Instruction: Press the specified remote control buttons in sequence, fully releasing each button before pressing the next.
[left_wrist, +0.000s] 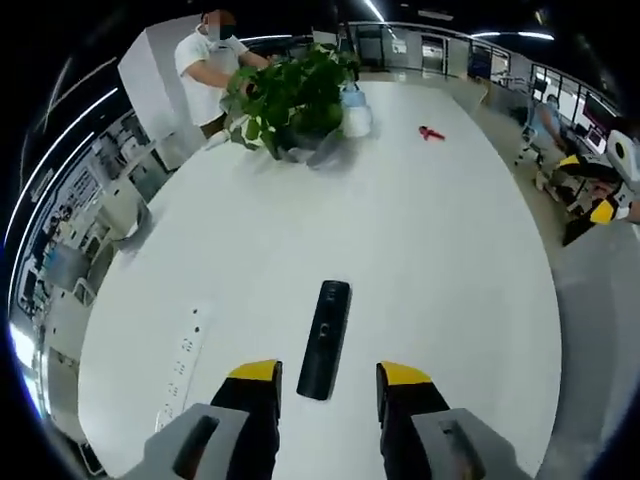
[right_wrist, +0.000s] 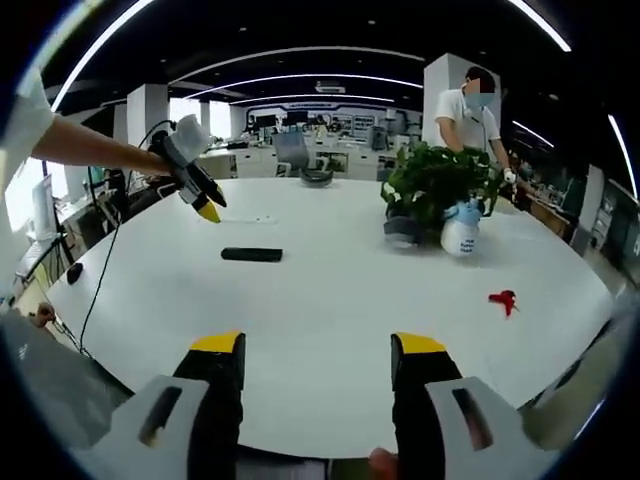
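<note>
Left gripper view had my left gripper (left_wrist: 328, 385) gaping empty above the remote (left_wrist: 325, 338), unpressed; right gripper (right_wrist: 318, 365) likewise open; next, lower onto a button.

A large white oval table (right_wrist: 330, 330) stands in an open office under strip ceiling lights (right_wrist: 300, 50).

white table (left_wrist: 450, 260) | black remote (left_wrist: 325, 338) | white remote (left_wrist: 183, 365) | plant (left_wrist: 295, 95) | spray bottle (right_wrist: 461, 229)

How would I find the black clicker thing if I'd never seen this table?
Look at the big white oval table. Near its edge, in front of the left gripper, lies a slim black rectangular remote control. The flat white power strip beside it is white.
</note>
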